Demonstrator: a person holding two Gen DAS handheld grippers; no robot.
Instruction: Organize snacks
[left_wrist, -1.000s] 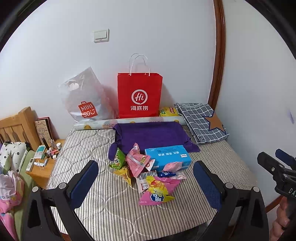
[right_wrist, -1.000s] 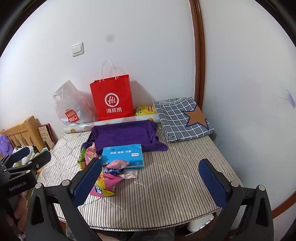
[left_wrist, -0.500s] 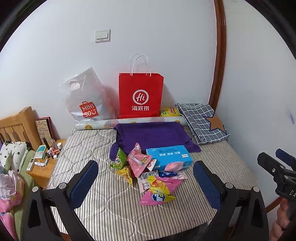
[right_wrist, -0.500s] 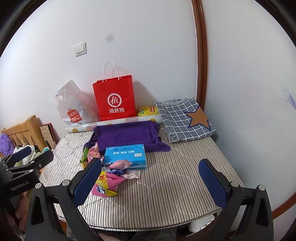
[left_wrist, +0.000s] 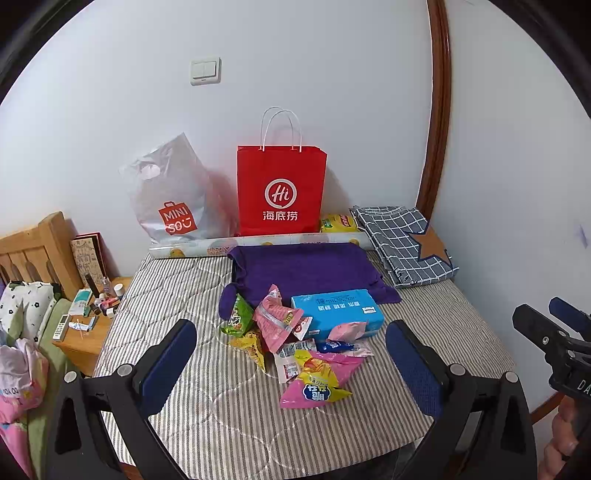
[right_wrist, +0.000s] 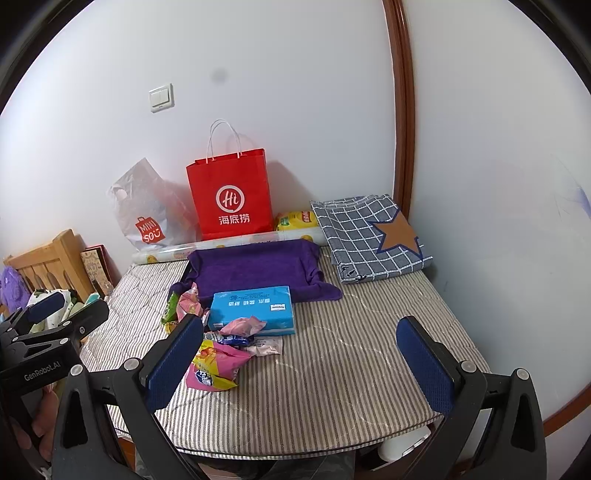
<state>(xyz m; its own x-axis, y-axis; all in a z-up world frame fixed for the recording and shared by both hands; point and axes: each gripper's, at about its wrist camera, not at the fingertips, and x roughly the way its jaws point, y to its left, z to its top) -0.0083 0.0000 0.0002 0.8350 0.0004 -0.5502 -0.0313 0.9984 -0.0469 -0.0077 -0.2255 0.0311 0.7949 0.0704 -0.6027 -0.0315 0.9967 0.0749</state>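
A striped mattress (left_wrist: 192, 398) fills the corner of a white-walled room, with a red paper bag (left_wrist: 281, 190) and a grey plastic bag (left_wrist: 173, 199) propped against the back wall. The snack packets (left_wrist: 291, 339) lie heaped mid-mattress, touching the front of a blue tissue box (left_wrist: 336, 308) that sits against a purple towel (left_wrist: 303, 269).

Both grippers hover at the near edge, jaws spread wide and empty. The heap lies straight ahead of the left gripper (left_wrist: 291, 373), between its fingers in view; from the right gripper (right_wrist: 295, 365) it lies off to the left, half behind the left finger. So the left looks the nearer hand for a first pick.

The left view shows the green and yellow packets plainly and a bedside stand (left_wrist: 88, 332); the right view hides most of these but shows the bare right half of the mattress.
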